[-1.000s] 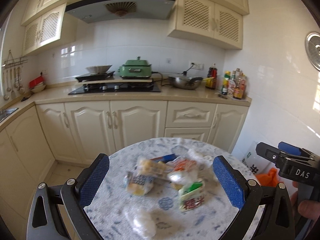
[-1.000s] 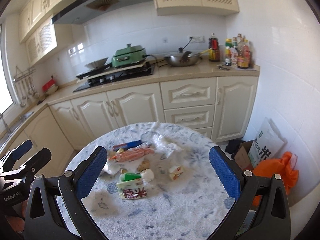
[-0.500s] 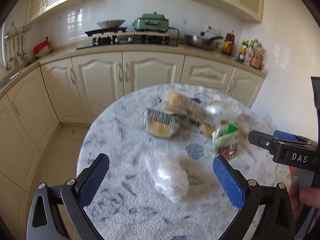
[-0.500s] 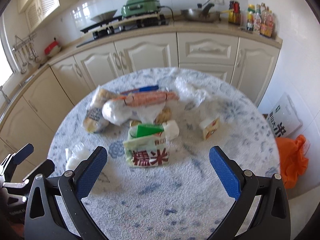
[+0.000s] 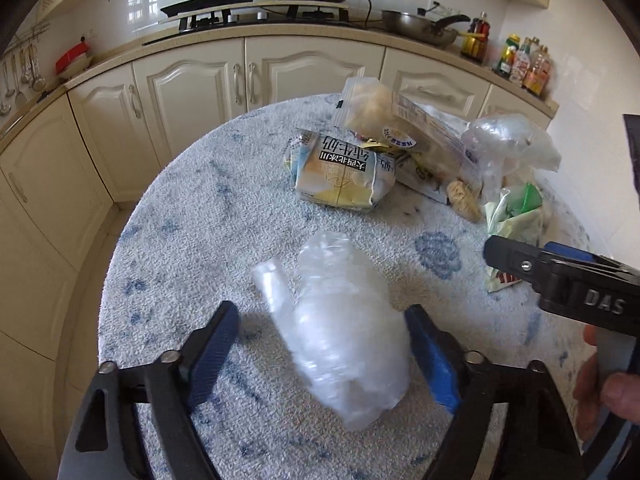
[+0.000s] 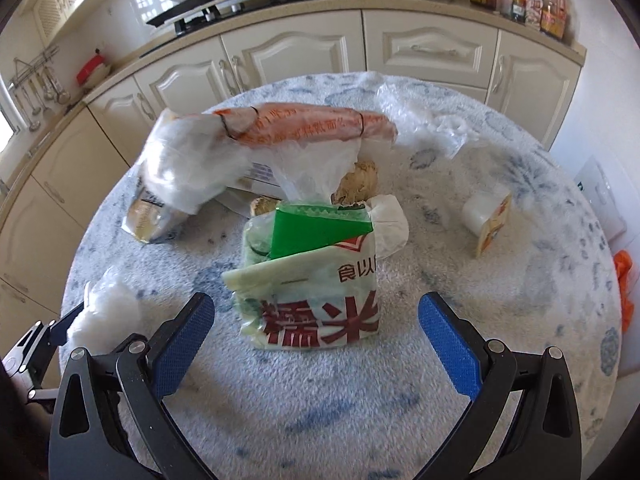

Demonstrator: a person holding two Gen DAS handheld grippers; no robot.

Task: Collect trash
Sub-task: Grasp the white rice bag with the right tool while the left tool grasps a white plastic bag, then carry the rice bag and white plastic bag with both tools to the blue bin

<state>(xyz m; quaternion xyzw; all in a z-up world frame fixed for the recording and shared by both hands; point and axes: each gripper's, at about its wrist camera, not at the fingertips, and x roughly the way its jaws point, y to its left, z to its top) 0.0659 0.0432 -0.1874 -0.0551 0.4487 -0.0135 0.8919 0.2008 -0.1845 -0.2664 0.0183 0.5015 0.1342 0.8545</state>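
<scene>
Straddling a crumpled clear plastic bag (image 5: 340, 320) near on the surface (image 5: 192, 216): left tongs (image 5: 324, 354), spread wide, gripping nothing. Gaping equally empty around a rice packet (image 6: 316, 296): right tongs (image 6: 316, 328). Farther off, a heap of wrappers (image 6: 280, 148).

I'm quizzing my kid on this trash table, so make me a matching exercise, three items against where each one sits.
Things:
1. crumpled clear plastic bag
2. green and white rice bag with red characters
3. small white cup with orange label

Places:
A. tipped over, off to the right, alone
B. between the left gripper pads
C. just ahead of the open right gripper

Pairs: 1-B, 2-C, 3-A
</scene>
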